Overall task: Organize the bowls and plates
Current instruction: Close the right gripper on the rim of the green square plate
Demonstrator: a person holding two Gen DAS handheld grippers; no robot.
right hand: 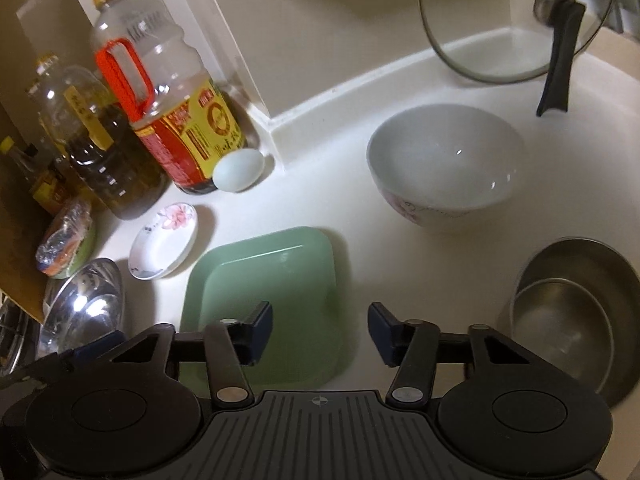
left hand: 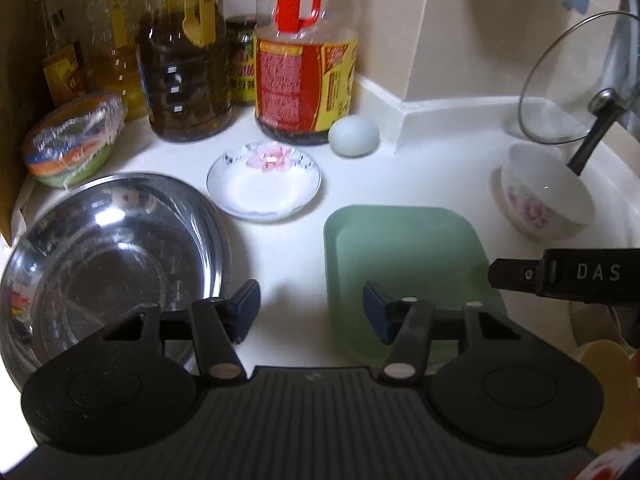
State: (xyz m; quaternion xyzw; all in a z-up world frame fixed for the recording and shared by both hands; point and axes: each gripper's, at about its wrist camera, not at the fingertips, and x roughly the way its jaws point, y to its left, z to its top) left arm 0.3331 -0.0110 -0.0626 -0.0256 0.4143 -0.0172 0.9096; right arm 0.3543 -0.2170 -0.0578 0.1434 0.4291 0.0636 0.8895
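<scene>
Sorting barely begun, you judge: green plate [right hand: 264, 304], floral saucer [right hand: 164, 240], white bowl [right hand: 444, 168], steel plate [left hand: 108, 264] scattered apart on desk [right hand: 360, 240]; steel bowls [right hand: 568, 320] nested. Your left tongs [left hand: 310, 308], right tongs [right hand: 320, 332] released, empty.

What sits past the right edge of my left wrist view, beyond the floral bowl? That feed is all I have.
Observer: Two stainless steel bowls stand on the counter near the floral bowl. The smaller one appears to be nested inside the larger.
Operator: Is the right claw holding anything?
Observer: No. The right claw is open and empty, with its left finger over the green square plate.
Operator: Is anything inside the floral bowl? A lid handle blocks part of it for me.
Observer: The right wrist view shows its whole inside, and it looks empty.
</scene>
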